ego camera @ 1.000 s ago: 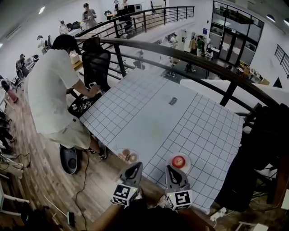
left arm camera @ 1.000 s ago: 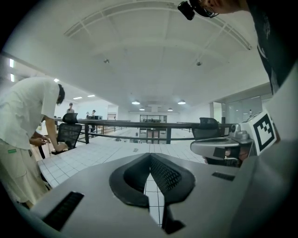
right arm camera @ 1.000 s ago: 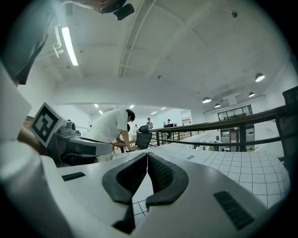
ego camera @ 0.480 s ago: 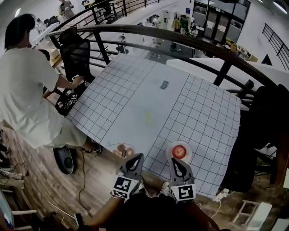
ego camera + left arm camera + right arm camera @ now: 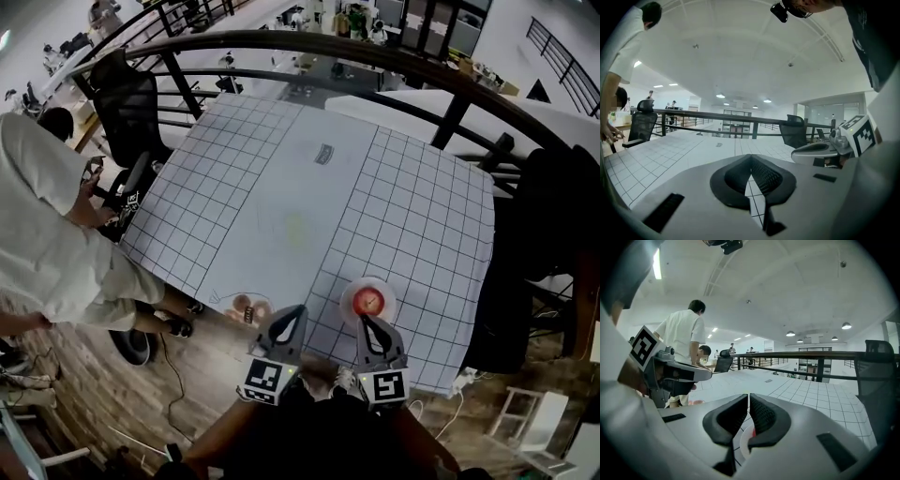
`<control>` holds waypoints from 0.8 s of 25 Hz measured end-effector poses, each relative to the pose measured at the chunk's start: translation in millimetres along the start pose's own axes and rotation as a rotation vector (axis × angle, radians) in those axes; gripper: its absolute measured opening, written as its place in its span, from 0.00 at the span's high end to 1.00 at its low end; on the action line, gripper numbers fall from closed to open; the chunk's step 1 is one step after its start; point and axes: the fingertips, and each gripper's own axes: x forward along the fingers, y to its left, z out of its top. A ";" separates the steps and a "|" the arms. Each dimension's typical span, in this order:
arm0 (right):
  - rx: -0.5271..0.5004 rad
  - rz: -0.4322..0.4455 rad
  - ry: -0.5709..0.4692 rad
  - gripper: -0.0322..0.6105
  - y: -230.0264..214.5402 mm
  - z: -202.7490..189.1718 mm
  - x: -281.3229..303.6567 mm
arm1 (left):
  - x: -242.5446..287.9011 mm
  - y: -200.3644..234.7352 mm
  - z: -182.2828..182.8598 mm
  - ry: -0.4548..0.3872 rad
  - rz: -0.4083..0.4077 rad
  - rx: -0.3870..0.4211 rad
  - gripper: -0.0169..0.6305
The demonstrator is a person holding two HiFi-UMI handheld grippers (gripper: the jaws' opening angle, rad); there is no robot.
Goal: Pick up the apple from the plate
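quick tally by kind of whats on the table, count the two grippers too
apple: 1
plates: 2 (apple's plate, left plate at the table's near edge)
dark label: 1
grippers: 2 (left gripper, right gripper)
total: 6

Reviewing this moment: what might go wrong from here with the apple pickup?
1. The right gripper has its jaws together just short of the apple. Unless they open first, it would likely shove the apple off the plate.
2. The left gripper, also shut, hangs beside a clear dish at the near edge of the table and might knock it off.
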 end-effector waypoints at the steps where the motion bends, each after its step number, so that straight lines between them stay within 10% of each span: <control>1: -0.004 -0.004 0.010 0.91 -2.5 -2.7 0.7 | 3.0 -0.3 -1.4 0.007 -0.010 0.004 0.94; 20: 0.058 -0.074 0.238 0.39 -36.8 -77.1 26.7 | 20.6 -1.0 -20.1 0.078 -0.039 0.021 0.94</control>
